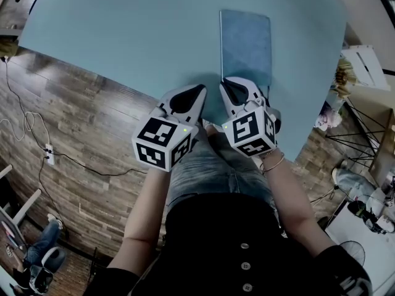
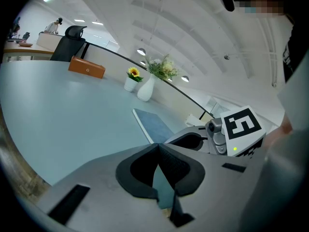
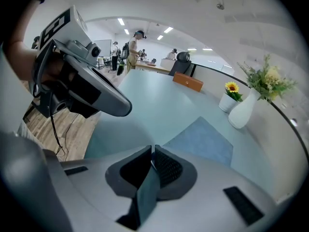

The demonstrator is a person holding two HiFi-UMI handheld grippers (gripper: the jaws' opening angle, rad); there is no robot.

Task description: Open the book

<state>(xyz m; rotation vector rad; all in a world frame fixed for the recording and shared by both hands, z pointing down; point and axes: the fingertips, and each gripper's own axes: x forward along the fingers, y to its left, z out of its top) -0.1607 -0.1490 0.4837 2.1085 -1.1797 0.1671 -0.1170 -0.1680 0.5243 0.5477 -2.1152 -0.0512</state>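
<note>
We hold both tongs low over the near edge of the teal table. The left gripper has its jaws pressed together at the tips with nothing between them. The right gripper is closed the same way and is also empty.

The book lies closed and flat on the table. It sits at twelve o'clock from the right gripper and at one o'clock from the left. The right gripper's tips are just at the book's near short edge, though we cannot tell whether they touch it.

We judge that the step in hand is the approach to the cover. To do it well, we would first find which long edge is the free one; a pale line runs along the nine o'clock side, but we cannot say whether it is pages or spine. We would then slide the right tips under the cover alone and lift in a slow arc. The left gripper would rest on the book so that it does not skate across the smooth top.

Across the table from us stand three containers:
- A white vase holds green and pale sprigs.
- A small white pot beside the vase holds a yellow flower.
- An orange-brown box is closed, so we cannot see what is inside.
</note>
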